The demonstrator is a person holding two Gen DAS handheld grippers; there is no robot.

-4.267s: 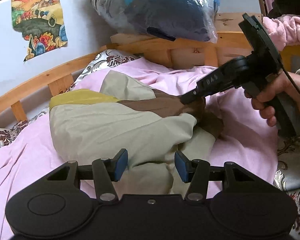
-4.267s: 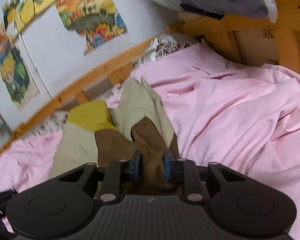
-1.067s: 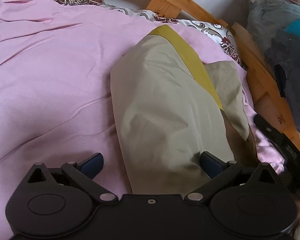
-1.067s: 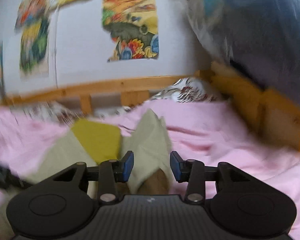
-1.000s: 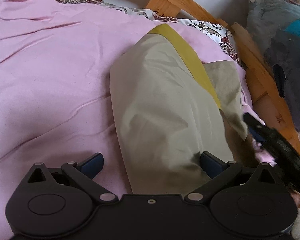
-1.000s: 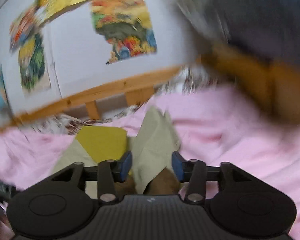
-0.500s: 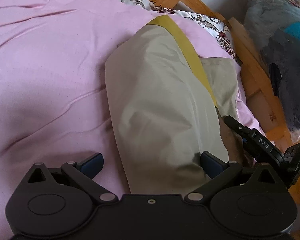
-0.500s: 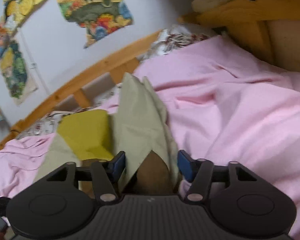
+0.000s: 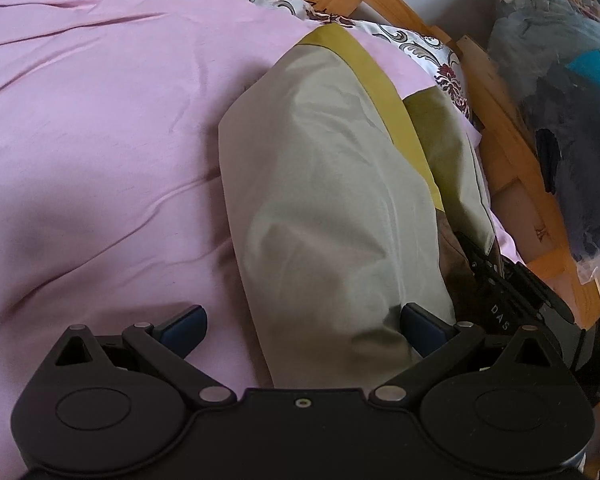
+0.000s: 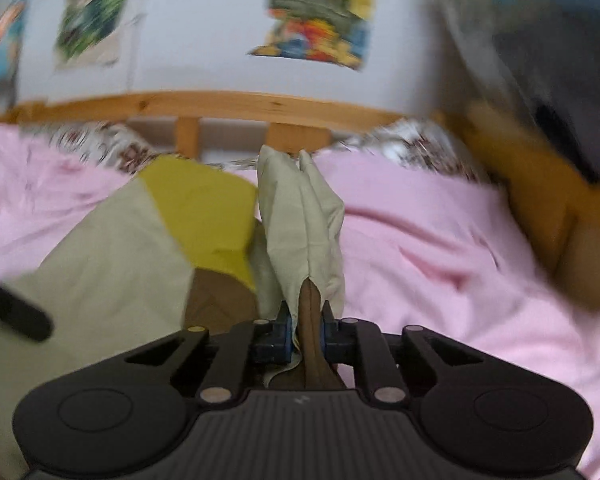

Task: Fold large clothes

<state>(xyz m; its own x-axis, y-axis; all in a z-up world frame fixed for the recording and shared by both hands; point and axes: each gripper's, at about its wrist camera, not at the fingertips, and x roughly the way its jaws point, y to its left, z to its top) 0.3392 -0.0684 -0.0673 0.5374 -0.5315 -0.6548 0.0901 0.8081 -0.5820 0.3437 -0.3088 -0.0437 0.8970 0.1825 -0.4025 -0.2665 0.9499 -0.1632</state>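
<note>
A beige garment with a yellow band and a brown part lies partly folded on the pink sheet. My left gripper is wide open, low over the garment's near end, its right pad against the cloth. My right gripper is shut on a bunched brown and beige fold of the garment. It also shows in the left wrist view at the garment's right edge. The left gripper's finger shows at the left edge of the right wrist view.
A wooden bed rail runs along the far and right sides. A plastic bag of dark clothes sits on the rail at right. A patterned pillow lies at the head. Posters hang on the wall.
My right gripper has closed on the garment's brown and beige fold; half a second ago it was open around it. My left gripper stays wide open and has shifted slightly.
</note>
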